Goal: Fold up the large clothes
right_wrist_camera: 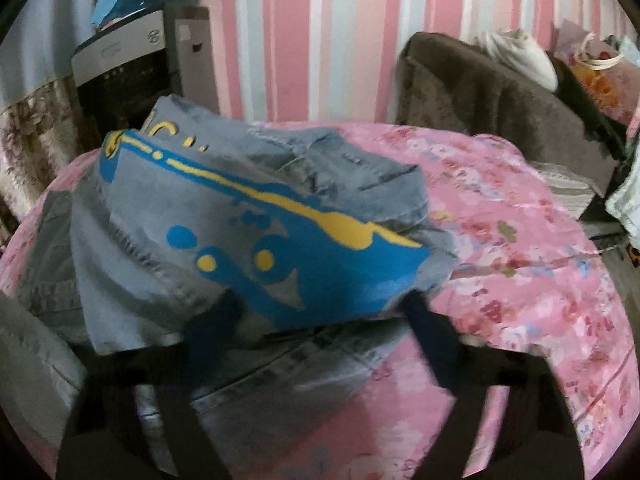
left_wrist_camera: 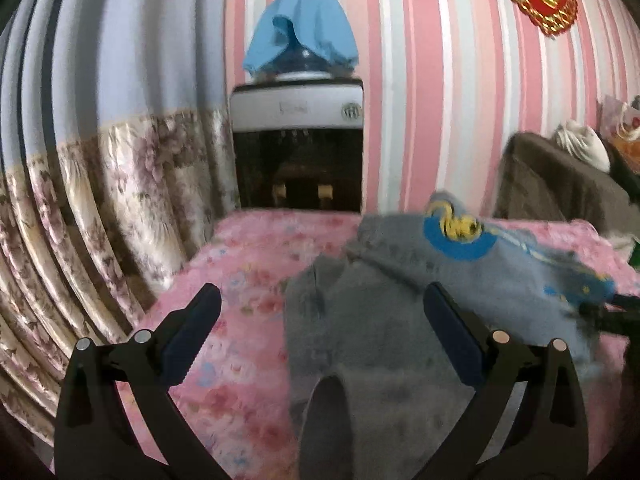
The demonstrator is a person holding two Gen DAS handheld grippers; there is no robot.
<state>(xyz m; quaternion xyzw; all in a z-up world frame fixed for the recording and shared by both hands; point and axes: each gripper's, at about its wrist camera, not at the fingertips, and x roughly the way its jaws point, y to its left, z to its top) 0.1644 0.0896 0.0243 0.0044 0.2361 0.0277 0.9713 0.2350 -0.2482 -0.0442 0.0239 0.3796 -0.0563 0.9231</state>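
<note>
On the pink floral bedspread lies a grey T-shirt with a blue-and-yellow print, partly folded over itself. From the left wrist view, the left gripper hangs above the near edge of the bedspread with its jaws spread wide; its left finger sits over bare pink cloth beside the shirt, its right finger over the grey fabric, and nothing is pinched between them. The shirt's plain grey half lies directly ahead of and beneath this claw, while the printed half is folded up further along, toward the striped wall.

From the right wrist view, the right gripper also has its fingers well apart. The printed fold of the T-shirt rests just beyond and slightly over the fingertips, which are blurred; the fabric drapes across the gap, yet whether either finger touches it cannot be told, and the jaws are not clamped on it. More grey cloth runs beneath and to the left of this claw.

Beyond the bedspread, against the striped wall, stands a water dispenser whose bottle wears a blue cloth cover. To the right of the bedspread sits a brown sofa.
</note>
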